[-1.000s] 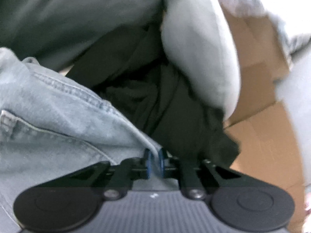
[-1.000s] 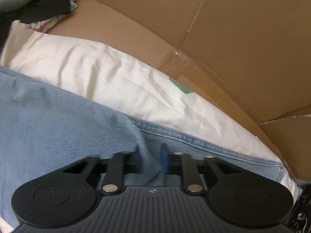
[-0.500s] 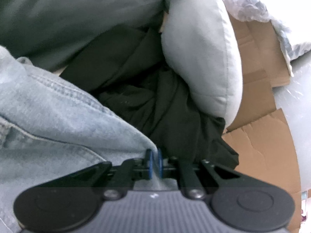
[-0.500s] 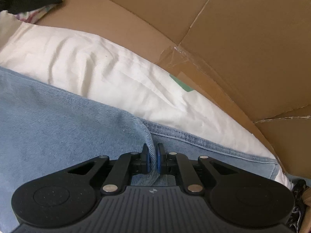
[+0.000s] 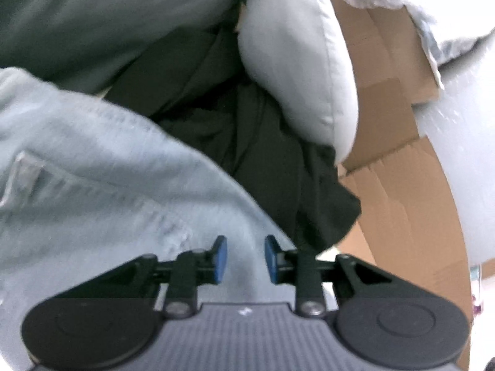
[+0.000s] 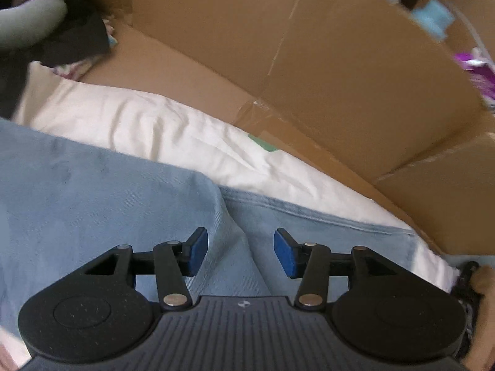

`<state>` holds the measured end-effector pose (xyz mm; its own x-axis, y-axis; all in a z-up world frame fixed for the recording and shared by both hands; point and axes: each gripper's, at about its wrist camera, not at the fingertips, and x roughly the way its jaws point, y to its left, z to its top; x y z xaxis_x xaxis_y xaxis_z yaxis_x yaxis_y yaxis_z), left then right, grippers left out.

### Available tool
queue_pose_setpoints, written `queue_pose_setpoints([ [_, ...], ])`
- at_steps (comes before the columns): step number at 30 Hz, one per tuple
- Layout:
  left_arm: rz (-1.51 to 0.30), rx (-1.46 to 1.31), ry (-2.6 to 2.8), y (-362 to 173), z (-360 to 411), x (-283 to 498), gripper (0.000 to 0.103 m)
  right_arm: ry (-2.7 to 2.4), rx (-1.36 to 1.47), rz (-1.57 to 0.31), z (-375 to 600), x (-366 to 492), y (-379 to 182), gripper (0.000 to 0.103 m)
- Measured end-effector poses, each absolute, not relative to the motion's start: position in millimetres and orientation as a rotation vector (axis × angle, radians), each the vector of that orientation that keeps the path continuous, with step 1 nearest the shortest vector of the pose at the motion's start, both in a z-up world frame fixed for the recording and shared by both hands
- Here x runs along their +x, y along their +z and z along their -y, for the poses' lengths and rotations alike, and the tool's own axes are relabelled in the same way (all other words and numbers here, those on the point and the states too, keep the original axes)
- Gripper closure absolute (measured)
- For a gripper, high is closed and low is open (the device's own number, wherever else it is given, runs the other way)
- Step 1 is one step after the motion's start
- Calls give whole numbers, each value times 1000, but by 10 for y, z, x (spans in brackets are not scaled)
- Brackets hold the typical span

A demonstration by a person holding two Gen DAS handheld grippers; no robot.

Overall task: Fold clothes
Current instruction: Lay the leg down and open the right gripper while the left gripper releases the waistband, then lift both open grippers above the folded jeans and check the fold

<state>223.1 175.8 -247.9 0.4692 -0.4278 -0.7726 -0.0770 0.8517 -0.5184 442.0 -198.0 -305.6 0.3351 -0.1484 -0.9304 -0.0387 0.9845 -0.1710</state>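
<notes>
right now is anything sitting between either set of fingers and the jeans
Nothing visible does. The left gripper and right gripper both have their jaws opening with the light blue jeans directly below and between the fingers. The black garment and white cloth lie beyond, off to the side.

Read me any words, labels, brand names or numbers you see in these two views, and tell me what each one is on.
No readable text in either view.
Small white mark on the left gripper body: a symbol, not lettering.
The same mark on the right gripper body.
Green patch on the white fabric: no legible print.
</notes>
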Motion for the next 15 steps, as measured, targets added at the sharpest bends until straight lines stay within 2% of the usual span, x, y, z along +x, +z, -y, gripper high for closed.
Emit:
queue_pose_setpoints([
  [5, -1043, -457, -252, -2260, -1635, 1892, 61, -33, -125, -1155, 2156, 3942, -2825, 48],
  [7, -1028, -429, -271, -2191, -1678, 2139, 59, -7, -78, -1137, 2253, 3764, -2787, 48],
  [11, -1047, -449, -292, -2167, -1291, 1878, 59, 82, -103, -1142, 2318, 3533, -2818, 48],
  [15, -1066, -355, -344, -2105, -983, 1695, 59, 178, -53, -1127, 2338, 3259, -2889, 48],
])
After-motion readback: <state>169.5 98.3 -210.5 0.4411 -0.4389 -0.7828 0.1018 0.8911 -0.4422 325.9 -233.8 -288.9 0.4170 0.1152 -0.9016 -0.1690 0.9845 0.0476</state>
